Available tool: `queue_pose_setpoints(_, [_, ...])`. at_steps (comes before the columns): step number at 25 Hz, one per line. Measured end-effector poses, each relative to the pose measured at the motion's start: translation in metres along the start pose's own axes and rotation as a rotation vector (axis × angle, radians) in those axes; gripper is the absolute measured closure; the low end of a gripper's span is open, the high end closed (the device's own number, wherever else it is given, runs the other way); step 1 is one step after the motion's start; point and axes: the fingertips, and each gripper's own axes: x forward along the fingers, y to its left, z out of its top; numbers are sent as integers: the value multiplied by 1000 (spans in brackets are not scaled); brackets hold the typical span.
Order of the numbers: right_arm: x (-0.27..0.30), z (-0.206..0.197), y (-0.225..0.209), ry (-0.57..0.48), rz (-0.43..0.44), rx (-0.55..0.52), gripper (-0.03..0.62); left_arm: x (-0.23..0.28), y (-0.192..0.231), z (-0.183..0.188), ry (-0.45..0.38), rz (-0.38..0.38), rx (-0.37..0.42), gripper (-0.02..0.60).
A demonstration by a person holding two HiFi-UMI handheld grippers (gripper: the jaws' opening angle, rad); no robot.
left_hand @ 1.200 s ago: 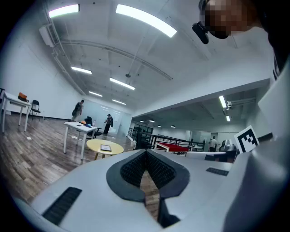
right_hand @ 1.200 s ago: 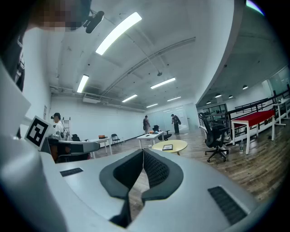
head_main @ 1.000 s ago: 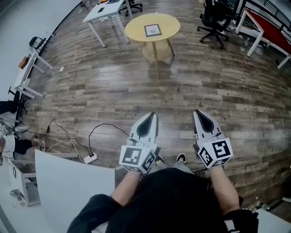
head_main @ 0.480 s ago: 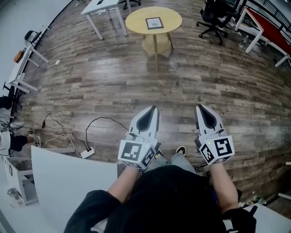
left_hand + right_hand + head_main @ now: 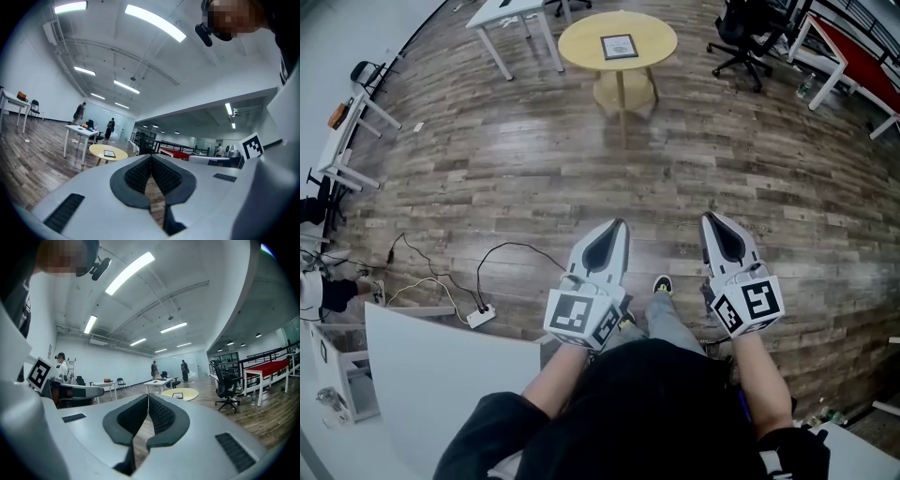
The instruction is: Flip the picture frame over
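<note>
Currently left claw and right claw fully closed, empty. Frame flat on worktop, well apart; probably light, stiff, fragile glass, so pinch one edge.

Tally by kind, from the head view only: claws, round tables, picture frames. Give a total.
2 claws: left claw, right claw, both shut and empty
1 round yellow table
1 picture frame, lying on that table
Total: 4

Floor: glossy wood planks. Round table: matt pale wood. Left gripper, right gripper: smooth plastic; pads ribbed black.
</note>
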Motion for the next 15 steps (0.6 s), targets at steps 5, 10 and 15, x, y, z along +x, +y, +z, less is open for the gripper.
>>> queue_pose_setpoints(5, [29,-1,-34,0,31,20,576,42,3,1,7,16,12,558])
queue_pose_setpoints(10, [57,-2,-86,-3,64,45,576,99,4,-1,27,46,41,558])
queue_pose_setpoints(15, [75,-2,-125,1,78,54,576,137,6,-6,48,81,57,558])
